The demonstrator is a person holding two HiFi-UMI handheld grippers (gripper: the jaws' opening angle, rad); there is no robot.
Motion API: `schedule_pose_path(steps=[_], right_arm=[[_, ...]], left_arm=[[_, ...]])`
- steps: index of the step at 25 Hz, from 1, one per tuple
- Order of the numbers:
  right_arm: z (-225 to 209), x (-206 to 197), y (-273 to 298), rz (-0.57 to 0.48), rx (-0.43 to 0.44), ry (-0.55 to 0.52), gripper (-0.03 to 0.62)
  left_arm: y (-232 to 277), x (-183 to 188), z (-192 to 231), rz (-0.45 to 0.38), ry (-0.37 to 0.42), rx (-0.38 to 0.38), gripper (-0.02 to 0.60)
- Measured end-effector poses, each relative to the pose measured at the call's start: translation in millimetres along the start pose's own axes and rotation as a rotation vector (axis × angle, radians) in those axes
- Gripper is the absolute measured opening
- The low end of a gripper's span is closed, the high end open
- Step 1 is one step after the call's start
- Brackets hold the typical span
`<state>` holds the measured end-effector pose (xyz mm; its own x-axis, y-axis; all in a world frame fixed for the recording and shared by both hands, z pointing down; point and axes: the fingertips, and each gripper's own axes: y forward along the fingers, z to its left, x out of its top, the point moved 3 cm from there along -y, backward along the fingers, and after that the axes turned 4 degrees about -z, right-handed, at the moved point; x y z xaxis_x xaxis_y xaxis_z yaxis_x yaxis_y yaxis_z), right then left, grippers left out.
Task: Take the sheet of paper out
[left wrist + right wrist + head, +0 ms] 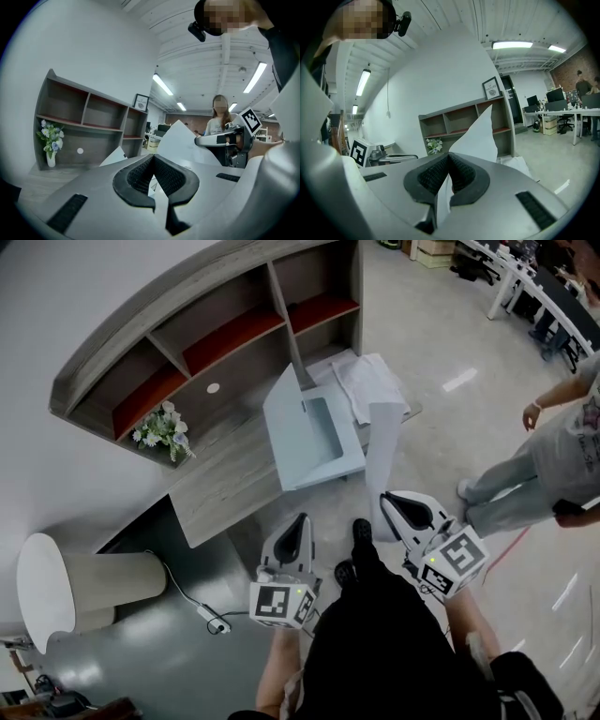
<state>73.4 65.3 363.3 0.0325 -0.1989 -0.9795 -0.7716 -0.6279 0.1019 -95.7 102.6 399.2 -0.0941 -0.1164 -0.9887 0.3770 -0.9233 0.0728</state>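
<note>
- You are holding the sheet of paper (382, 460) in your right hand-held gripper (388, 499). In the right gripper view its pads are pressing together on the sheet's lower edge, and the sheet is rising upright from between them.
- The sheet is standing in the air just beside the right edge of the light-blue folder (300, 442), which is lying open on the tabletop (225, 488). From the head view I am judging that the sheet is clear of the folder.
- Your left hand-held gripper (302, 519) is hanging near the tabletop's front edge, apart from the sheet. In the left gripper view its pads are meeting, and I am seeing nothing clamped between them.
- So you are at the tail of the take-out step, with the sheet looking free and only its set-down remaining.
- The next move is calling for a steady clamp while you carry the sheet away from the folder. You will also need a bare patch of tabletop where it can lie flat. The sheet is thin and standing tall from one pinched edge, so it is likely to flop or crease if swung fast.
- Counting what is showing:
  - one sheet in the grip
  - one open folder
  - one white pile (367, 382) behind the folder
  - one shelf unit (187, 343)
  - one vase of flowers (165, 432)
  - two hand-held grippers
  - one bystander (553, 460) standing at the right
</note>
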Motion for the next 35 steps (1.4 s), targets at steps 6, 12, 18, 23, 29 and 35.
schedule_pose_path(steps=[6,12,18,23,29,35], right_arm=[[25,-1,-25,-0.018,-0.004,-0.010,0.014],[39,-2,-43,-0.046,0.006,-0.016,0.014],[44,4,-56,-0.048,0.009,-0.038,0.014],[44,8,-64,-0.053,0.018,-0.040,0.014],[43,12,-70,-0.057,0.026,-0.047,0.014],[44,13,-74,-0.057,0.028,-0.049,0.014]], left_arm=[[-23,4,-17,0.017,0.014,-0.041,0.014],[-40,7,-29,0.009,0.030,-0.063,0.014],[-46,13,-35,-0.001,0.030,-0.060,0.014],[-48,17,-43,-0.018,0.025,-0.055,0.014],[-51,17,-49,-0.020,0.023,-0.045,0.014],[-53,17,-53,-0.013,0.025,-0.041,0.014]])
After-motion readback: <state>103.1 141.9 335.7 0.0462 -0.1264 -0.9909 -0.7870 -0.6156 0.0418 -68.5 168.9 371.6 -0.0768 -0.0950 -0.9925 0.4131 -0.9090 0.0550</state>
